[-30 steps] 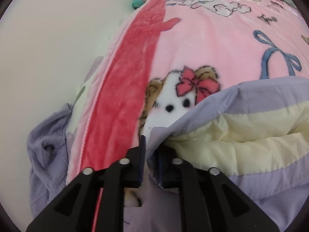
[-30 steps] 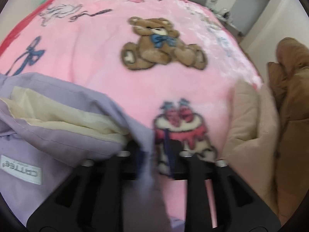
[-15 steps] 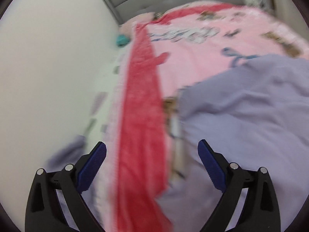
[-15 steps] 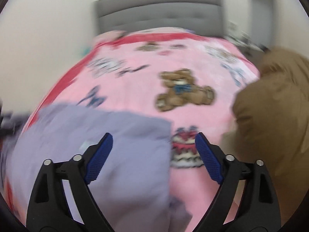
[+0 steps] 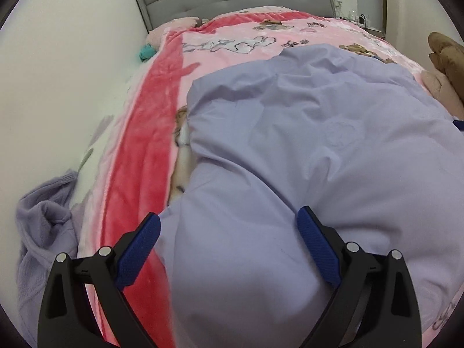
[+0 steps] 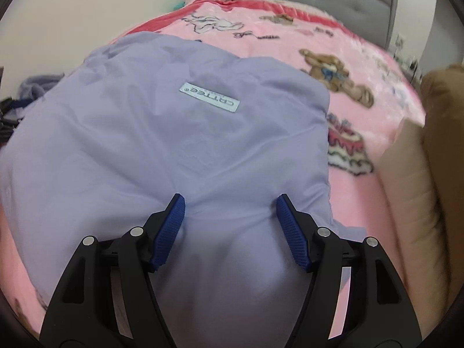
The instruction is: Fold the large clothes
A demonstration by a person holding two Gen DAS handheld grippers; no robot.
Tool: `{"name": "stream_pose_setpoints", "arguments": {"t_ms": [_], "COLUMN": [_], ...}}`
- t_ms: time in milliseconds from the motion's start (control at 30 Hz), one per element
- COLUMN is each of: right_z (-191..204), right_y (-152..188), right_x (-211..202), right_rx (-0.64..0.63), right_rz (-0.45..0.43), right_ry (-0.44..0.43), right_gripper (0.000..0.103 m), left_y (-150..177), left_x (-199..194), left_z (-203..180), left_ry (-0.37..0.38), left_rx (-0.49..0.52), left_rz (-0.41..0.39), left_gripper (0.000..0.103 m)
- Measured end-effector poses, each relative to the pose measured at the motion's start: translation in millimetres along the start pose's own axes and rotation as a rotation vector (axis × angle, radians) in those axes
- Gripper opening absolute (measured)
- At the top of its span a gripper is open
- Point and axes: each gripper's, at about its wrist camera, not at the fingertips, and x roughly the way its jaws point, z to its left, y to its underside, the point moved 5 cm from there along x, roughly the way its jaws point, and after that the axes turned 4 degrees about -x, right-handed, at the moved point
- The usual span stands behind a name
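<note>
**Lilac jacket folded on the pink bed**

Lilac padded fabric fills both my views: the jacket (image 6: 179, 133) lies folded in a puffy bundle on the pink plush blanket (image 6: 385, 87). A pale label (image 6: 209, 97) on it reads "CRTTEE", upside down to me. My left gripper (image 5: 229, 240) and right gripper (image 6: 230, 220) both stand spread wide, holding nothing, their blue pads at the jacket's near edge. The blanket carries teddy bears (image 6: 336, 75), a cake and script I cannot read. A grey tufted headboard (image 5: 232, 3) stands against a white wall (image 5: 58, 72). A brown garment (image 6: 443, 150) lies to my right, a lavender knit (image 5: 43, 232) to my left.
</note>
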Motion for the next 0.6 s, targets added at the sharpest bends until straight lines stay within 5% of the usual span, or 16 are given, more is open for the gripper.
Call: {"name": "stream_pose_setpoints", "arguments": {"t_ms": [67,167,300,433,600], "right_z": [0.5,-4.1,-20.0,-25.9,-26.7], "right_y": [-1.4,14.2,68.3,112.3,110.7], "right_x": [-21.6,-58.8,-84.9,-87.5,-64.8], "right_rx": [-0.003,0.016,0.054,0.12,0.205], "right_rz": [-0.048,-0.132,-0.05,0.042,0.046], "right_ry": [0.042,-0.023,-0.027,-0.084,-0.145], "right_gripper": [0.065,0.087,0.088,0.088,0.088], "left_y": [2.6,19.0,52.9,67.3,57.1], "left_x": [-21.8,-57.0,-65.4,-59.1,-33.7], "left_z": [-0.7,7.1,14.3,28.1,28.7], "left_ry": [-0.015,0.071,0.179,0.283,0.388], "left_rx": [0.018,0.039,0.057,-0.057,-0.158], "left_rz": [-0.06,-0.109,0.006,0.04,0.086], "left_gripper": [0.094,0.094,0.094,0.095,0.097]}}
